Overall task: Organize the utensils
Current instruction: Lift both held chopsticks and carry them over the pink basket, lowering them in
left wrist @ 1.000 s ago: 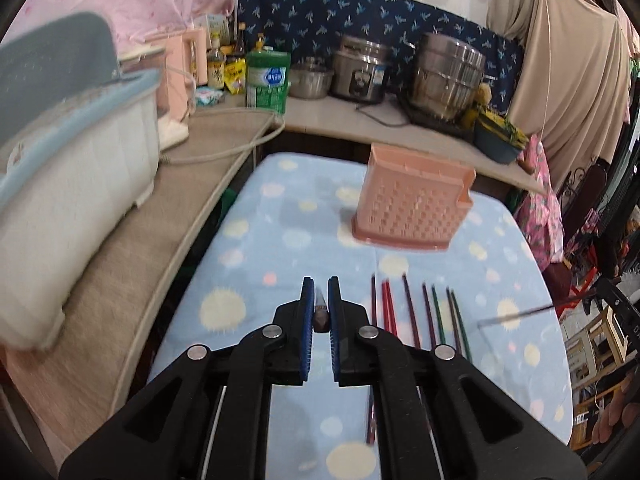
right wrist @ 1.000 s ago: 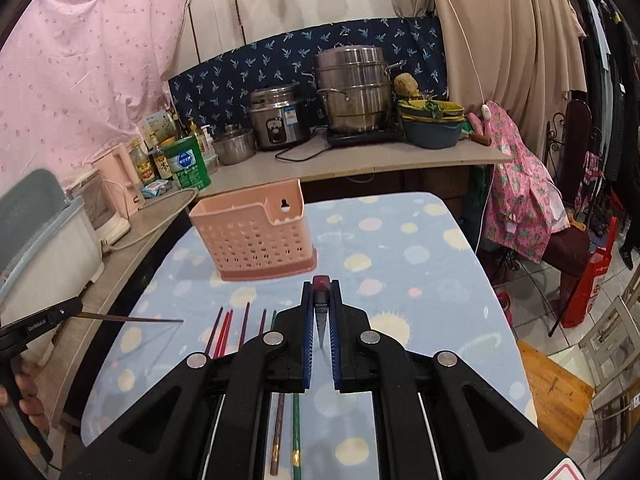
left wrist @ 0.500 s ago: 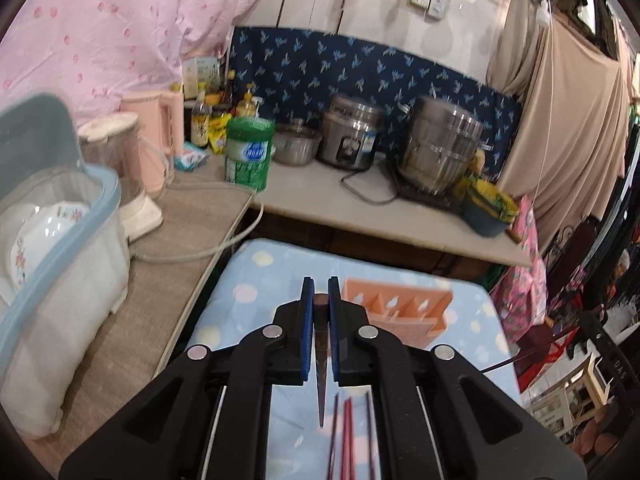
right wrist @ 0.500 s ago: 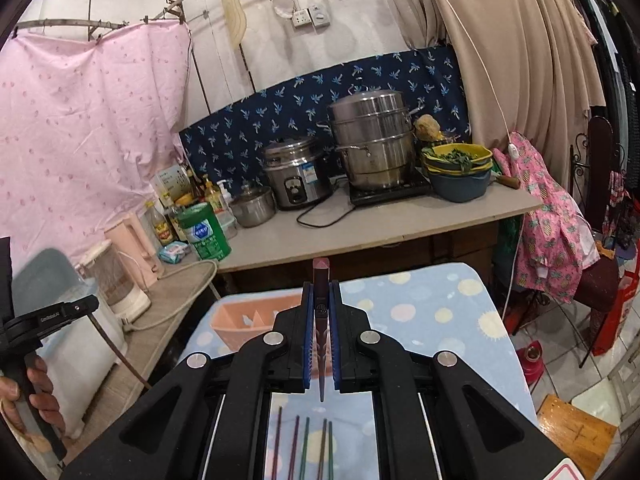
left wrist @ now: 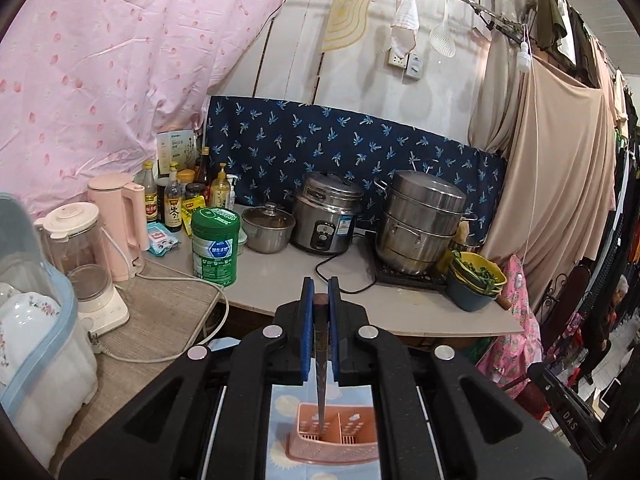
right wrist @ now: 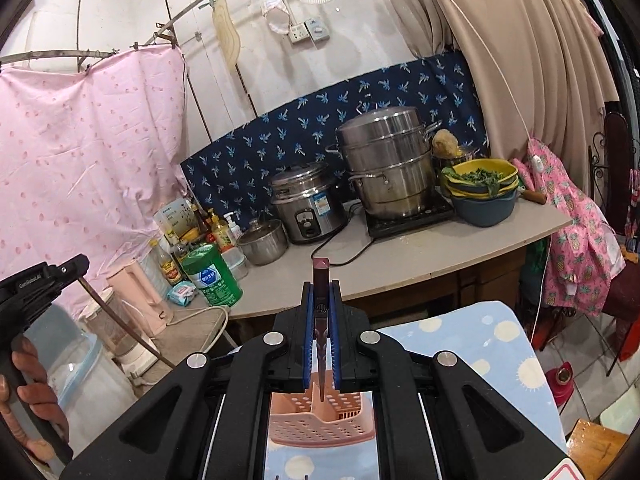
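My left gripper is shut on a dark chopstick that hangs point down. Its tip is over the left compartment of the pink perforated utensil holder, seen between the fingers. My right gripper is shut on a dark red chopstick, upright, with its tip just above the pink holder. The holder stands on the table with the blue spotted cloth. In the right wrist view the left gripper shows at the far left, held by a hand. The other chopsticks on the table are hidden.
Behind the table runs a counter with a green tin, a small pot, a rice cooker, a steamer and bowls. At the left stand a blender, a pink kettle and a dish bin.
Both grippers have risen and moved forward with their chopsticks. The holder has gone from ahead of the fingers to beneath them, and the row of chopsticks on the cloth has dropped out of view.
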Demonstrator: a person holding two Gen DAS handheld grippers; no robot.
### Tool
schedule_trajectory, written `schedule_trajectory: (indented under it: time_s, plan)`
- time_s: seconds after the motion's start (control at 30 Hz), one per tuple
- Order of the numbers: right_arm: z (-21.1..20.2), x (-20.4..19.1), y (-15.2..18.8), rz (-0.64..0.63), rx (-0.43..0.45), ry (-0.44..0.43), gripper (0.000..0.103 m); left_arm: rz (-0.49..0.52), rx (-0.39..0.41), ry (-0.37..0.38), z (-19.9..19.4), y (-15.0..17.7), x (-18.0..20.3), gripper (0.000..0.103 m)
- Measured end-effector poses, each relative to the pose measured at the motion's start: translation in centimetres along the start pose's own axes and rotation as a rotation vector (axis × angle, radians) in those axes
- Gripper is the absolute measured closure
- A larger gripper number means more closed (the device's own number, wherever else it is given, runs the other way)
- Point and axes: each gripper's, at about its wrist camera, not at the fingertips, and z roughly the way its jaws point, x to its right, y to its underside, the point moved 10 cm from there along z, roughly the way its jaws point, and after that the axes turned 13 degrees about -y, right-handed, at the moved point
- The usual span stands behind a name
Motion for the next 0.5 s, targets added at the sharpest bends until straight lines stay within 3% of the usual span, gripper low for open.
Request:
schedule_trajectory:
  time_s: [0.33,0.5]
  plan:
    - [4.3,2.8,5.1,0.017,-0.104,0.024,0.096,0.018,-0.119,-0.049,7.1,6.7,-0.5,0.096]
    - [5.3,3.7,7.0,0.020,-0.141,0.047,0.096,0.021,-0.172,-0.047,8.5,9.5,-1.1,0.096]
